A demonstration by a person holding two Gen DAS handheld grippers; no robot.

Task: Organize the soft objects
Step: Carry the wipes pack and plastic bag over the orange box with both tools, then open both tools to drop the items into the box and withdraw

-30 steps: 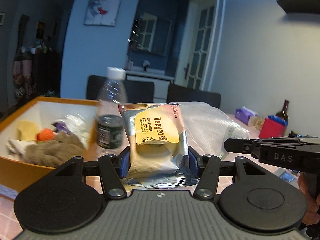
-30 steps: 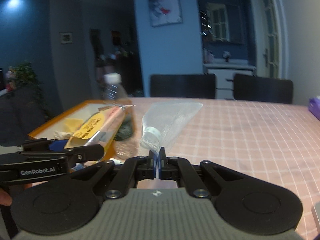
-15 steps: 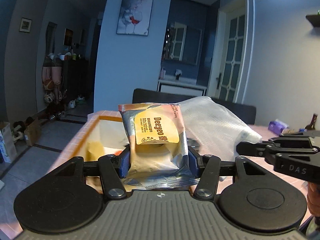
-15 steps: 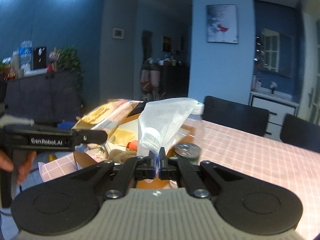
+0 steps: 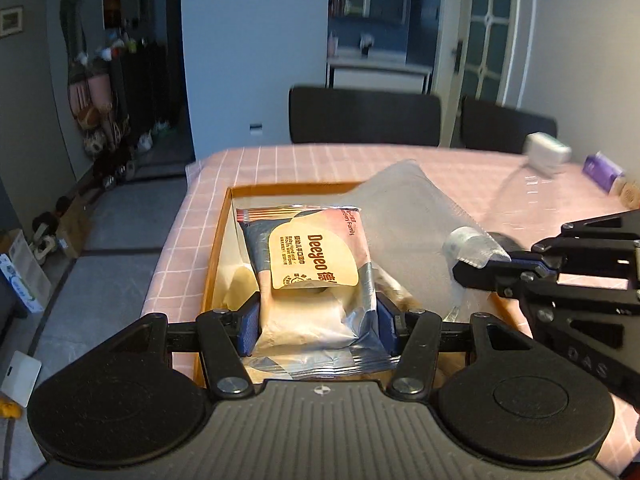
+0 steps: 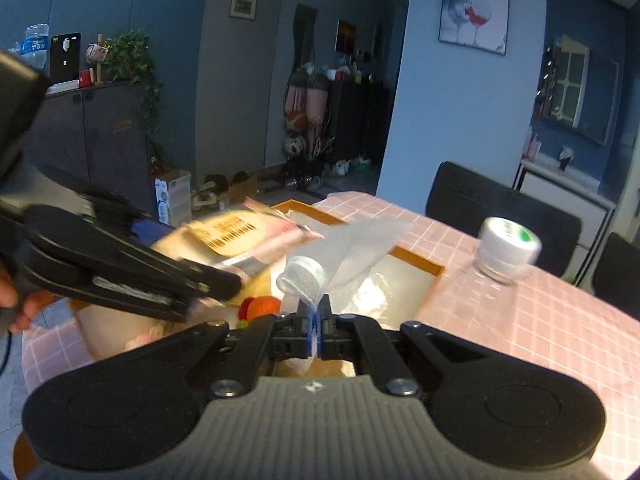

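Closest to the left wrist camera, the left gripper [image 5: 318, 326] is clamped on a wet-wipes pack [image 5: 316, 280], blue pads pressing its two sides so the soft pack stands upright with its yellow label facing the lens. That side grip looks chosen to keep the limp pack from folding. At about three o'clock in the same view, the right gripper [image 5: 500, 260] has its jaws pinched together on the edge of a clear mesh pouch [image 5: 408, 232], whose capped end hangs just by the fingertips; a thin film offers little else to hold. In the right wrist view, the pouch [image 6: 352, 252] fans up toward twelve o'clock from the closed pads.

Just beyond and below both loads lies the orange-rimmed box [image 5: 280, 190] on the pink checked tablecloth [image 5: 304, 160], with an orange knitted ball [image 6: 262, 306] and pale cloths inside. Both items hang over the box, likely for dropping in. A clear water bottle [image 6: 506, 254] stands past the box at two o'clock.

A second ago the box sat off at nine o'clock from the left gripper and the bottle stood right behind the pack; since then both hands have swung across, bringing the box directly ahead. Neither grip has changed.
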